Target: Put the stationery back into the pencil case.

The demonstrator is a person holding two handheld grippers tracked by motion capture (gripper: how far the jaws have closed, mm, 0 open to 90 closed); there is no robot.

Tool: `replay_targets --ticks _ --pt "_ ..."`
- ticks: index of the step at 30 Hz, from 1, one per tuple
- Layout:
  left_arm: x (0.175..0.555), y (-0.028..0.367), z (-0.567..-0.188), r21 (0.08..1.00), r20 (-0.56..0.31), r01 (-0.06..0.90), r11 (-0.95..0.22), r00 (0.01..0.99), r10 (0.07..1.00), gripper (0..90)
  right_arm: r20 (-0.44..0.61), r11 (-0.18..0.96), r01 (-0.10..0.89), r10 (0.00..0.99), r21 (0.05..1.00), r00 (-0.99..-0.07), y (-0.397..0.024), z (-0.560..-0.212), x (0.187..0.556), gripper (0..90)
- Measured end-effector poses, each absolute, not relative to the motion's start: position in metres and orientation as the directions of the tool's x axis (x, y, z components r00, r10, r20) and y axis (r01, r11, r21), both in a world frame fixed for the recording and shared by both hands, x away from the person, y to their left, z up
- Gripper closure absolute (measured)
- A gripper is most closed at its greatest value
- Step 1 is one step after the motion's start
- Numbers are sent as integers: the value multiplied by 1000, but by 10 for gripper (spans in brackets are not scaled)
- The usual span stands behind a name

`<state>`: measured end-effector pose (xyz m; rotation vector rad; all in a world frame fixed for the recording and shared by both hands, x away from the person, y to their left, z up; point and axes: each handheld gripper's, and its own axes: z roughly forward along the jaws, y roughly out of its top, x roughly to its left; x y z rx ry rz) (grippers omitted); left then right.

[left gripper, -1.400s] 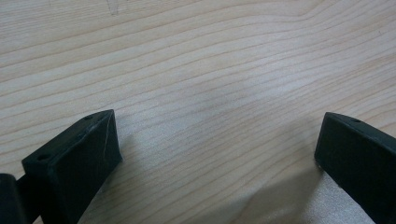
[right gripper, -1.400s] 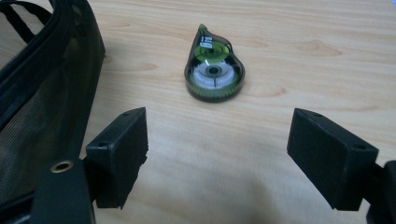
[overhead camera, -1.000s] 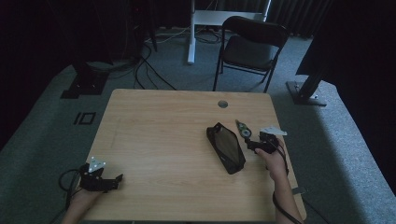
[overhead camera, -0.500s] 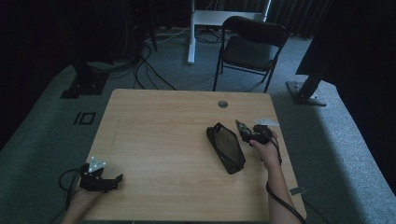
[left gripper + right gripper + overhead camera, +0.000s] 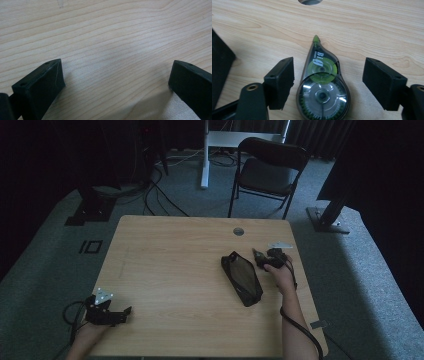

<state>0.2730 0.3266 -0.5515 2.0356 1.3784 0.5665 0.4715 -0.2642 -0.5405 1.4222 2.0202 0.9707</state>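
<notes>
- Straddling the correction tape dispenser (image 5: 322, 87) with our right gripper (image 5: 328, 82), we have the jaws spread on either side and they have just been narrowing, pads not yet touching it; the dispenser lies flat on the table (image 5: 170, 255), just right of the black pouch (image 5: 242, 278).
- Closing off-centre, we risk the rounded, smooth shell squirting forward toward its green tip.
- Swinging left, we could nudge the pouch.
- Resting on bare wood at the near left corner, our left gripper (image 5: 107, 312) stands spread and empty.
- Pushing forward, we could send the dispenser toward the cable hole (image 5: 238, 231).
</notes>
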Motion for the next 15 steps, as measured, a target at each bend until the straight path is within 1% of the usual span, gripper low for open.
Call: replay_targets --ticks 4,6,7,10,15 --pt "273 327 -552 691 12 670 -273 367 930 1 -4 225 610 940 760 -341 -263 -545 477 258" --pt "273 327 -552 691 12 670 -273 367 930 0 5 207 615 946 761 -326 -262 -546 479 259" --pt "273 327 -552 691 12 670 -273 367 930 1 6 213 616 943 759 -333 -262 -547 480 259" --pt "273 327 -552 691 12 670 -273 367 930 1 -5 225 619 942 752 -335 -260 -548 482 289" --pt "273 327 -552 691 12 670 -273 367 930 1 -3 229 627 941 745 -340 -256 -549 484 296"
